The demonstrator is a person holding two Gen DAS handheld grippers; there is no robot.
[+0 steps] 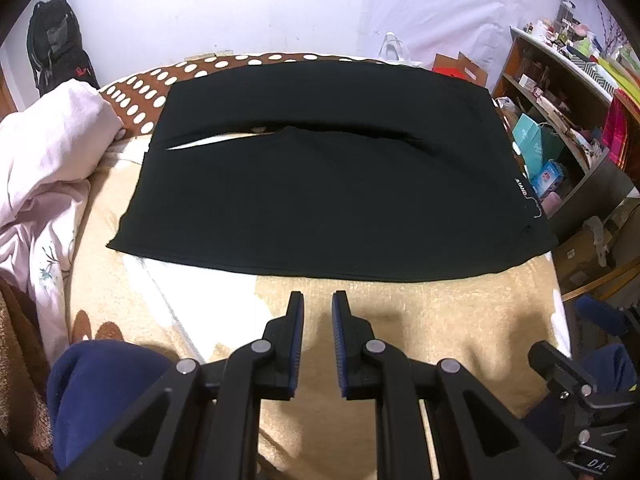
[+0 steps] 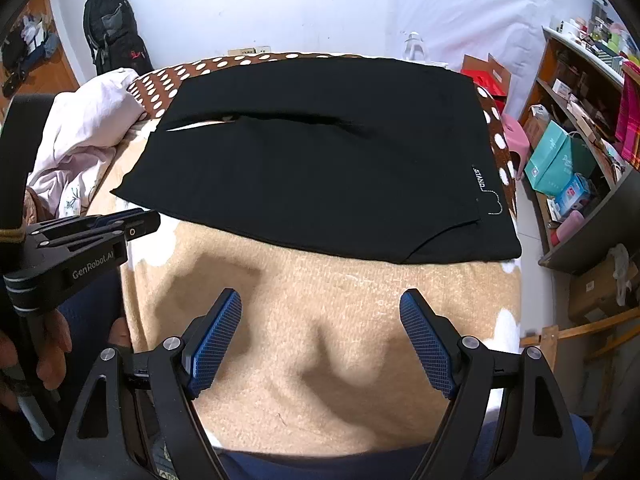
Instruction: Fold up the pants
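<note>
The black pants [image 1: 328, 196] lie flat across the bed, legs side by side with a narrow slit between them; they also show in the right wrist view [image 2: 312, 172], waistband with white "STAND" lettering at the right. My left gripper [image 1: 318, 300] hovers over the beige blanket just short of the pants' near edge, its jaws a narrow gap apart and empty. My right gripper [image 2: 320, 304] is wide open and empty, above the blanket and apart from the pants. The left gripper's body [image 2: 80, 240] appears at the left of the right wrist view.
A beige blanket [image 2: 320, 320] covers the near bed, a brown polka-dot sheet [image 1: 144, 88] the far part. A pink-white duvet [image 1: 44, 160] is heaped at the left. A cluttered shelf [image 1: 560, 92] and boxes stand at the right. A black backpack [image 2: 112, 28] leans on the wall.
</note>
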